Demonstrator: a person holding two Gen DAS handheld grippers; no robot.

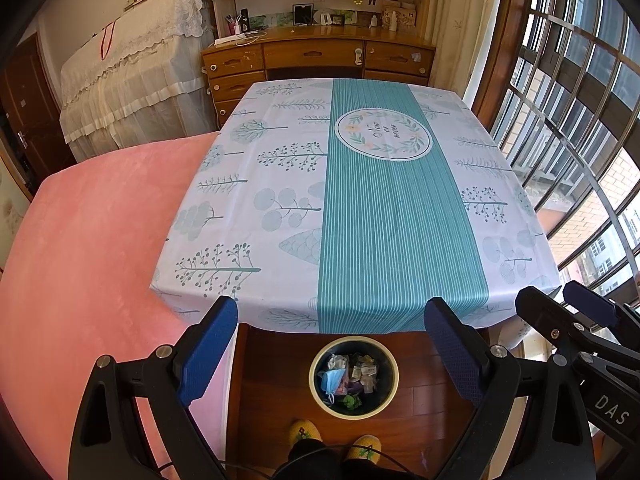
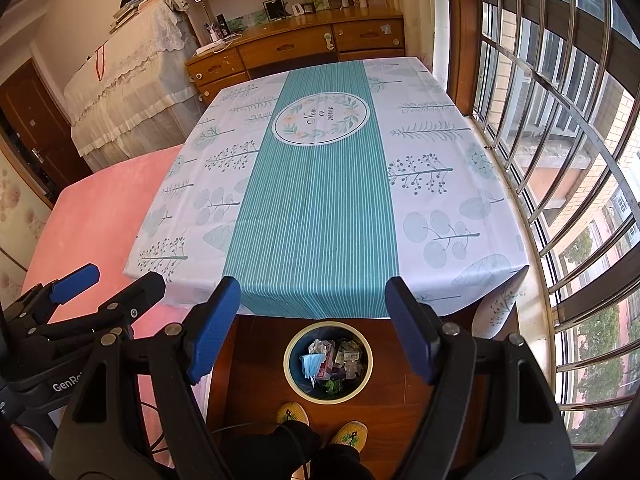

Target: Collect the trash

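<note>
A round bin with a cream rim stands on the wooden floor below the table's near edge. It holds trash: a blue face mask, crumpled wrappers and a green scrap. The bin also shows in the right wrist view. My left gripper is open and empty, high above the bin. My right gripper is open and empty, also above the bin; it shows at the right edge of the left wrist view. The table wears a white and teal leaf-print cloth with nothing on it.
A pink bed lies left of the table. A wooden desk with drawers stands behind it. A barred window runs along the right. The person's yellow slippers stand by the bin.
</note>
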